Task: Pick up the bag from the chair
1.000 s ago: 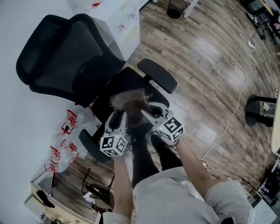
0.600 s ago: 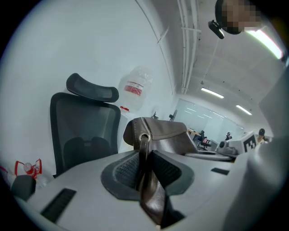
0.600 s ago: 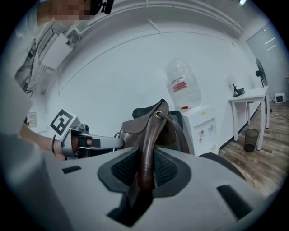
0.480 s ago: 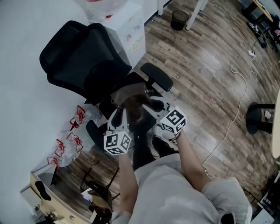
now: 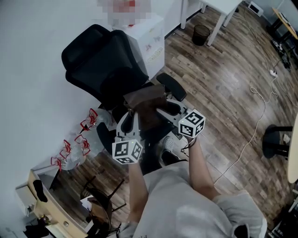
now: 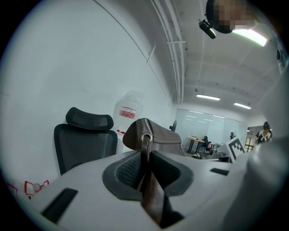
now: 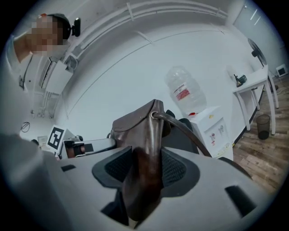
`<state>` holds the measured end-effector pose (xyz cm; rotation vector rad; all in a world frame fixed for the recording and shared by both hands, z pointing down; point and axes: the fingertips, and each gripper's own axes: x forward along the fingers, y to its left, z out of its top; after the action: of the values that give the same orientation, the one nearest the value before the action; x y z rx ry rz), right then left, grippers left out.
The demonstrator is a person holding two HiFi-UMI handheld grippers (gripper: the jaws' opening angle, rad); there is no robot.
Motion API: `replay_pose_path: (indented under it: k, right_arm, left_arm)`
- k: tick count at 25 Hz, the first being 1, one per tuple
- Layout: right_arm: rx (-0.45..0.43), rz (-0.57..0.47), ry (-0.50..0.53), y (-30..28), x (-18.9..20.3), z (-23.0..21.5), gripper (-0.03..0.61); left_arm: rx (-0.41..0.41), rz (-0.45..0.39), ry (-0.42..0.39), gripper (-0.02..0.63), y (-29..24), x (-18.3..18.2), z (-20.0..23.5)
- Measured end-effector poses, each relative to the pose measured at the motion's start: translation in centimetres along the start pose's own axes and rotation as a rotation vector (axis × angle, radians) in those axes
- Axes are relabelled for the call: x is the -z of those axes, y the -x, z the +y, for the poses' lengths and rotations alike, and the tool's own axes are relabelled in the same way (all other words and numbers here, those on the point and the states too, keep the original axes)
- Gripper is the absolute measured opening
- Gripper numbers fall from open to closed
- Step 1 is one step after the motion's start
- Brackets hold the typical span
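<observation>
A brown leather bag [image 5: 145, 104] hangs above the seat of the black office chair [image 5: 104, 60], held between my two grippers. My left gripper [image 5: 132, 122] is shut on the bag's strap [image 6: 146, 180]; its jaws have just been closing on it, and the bag's body [image 6: 156, 137] shows ahead. My right gripper [image 5: 164, 110] grips the other end. Its jaws have just been opening, but a fold of brown leather [image 7: 144, 180] still fills the gap between its pads. In the right gripper view, a curved strap [image 7: 185, 131] loops off the bag's ring.
A white water dispenser [image 5: 150, 35] with a bottle [image 7: 185, 94] stands beside the chair against the wall. Clear bags with red handles [image 5: 77, 144] lie on the floor at the left. A black bin [image 5: 201, 33], a white table [image 5: 219, 14] and a floor cable [image 5: 260, 102] are further off.
Both grippers have risen together, and the bag has come up off the chair seat with them. The chair now sits lower behind the bag.
</observation>
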<state>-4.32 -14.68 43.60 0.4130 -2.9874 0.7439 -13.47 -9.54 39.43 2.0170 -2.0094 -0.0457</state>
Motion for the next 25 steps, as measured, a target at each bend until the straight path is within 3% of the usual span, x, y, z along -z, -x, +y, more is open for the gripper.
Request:
replay_pose_path:
  k: [8,12,14,15,17,21,25]
  right_arm:
    - [-0.021,-0.027,-0.03,2.7,-0.6,1.3,0.206]
    - [0.0,-0.129,-0.072,4.6,-2.6,1.7,0.2]
    - [0.032,-0.155,-0.089,5.0,-3.1,2.0,0.081]
    - [0.069,-0.147,-0.084,5.2,-2.9,2.1,0.095]
    - [0.135,-0.1,-0.062,5.7,-1.9,2.4,0.209]
    - [0.142,-0.054,-0.089,6.7,0.1,5.0,0.207]
    - [0.094,-0.033,-0.134,6.3,2.7,8.3,0.22]
  left_arm:
    - [0.075,0.005,-0.076,0.058,2.0,-1.8,-2.5]
    - [0.096,-0.001,-0.106,0.057,2.7,-2.6,-2.8]
    - [0.103,-0.002,-0.117,0.057,3.1,-2.6,-3.1]
    - [0.102,-0.006,-0.113,0.057,3.6,-2.7,-3.0]
    - [0.1,-0.015,-0.106,0.055,4.8,-2.9,-2.8]
    - [0.131,-0.039,-0.084,0.052,8.0,-3.5,-2.8]
    - [0.216,-0.069,-0.11,0.052,11.3,-3.7,-4.2]
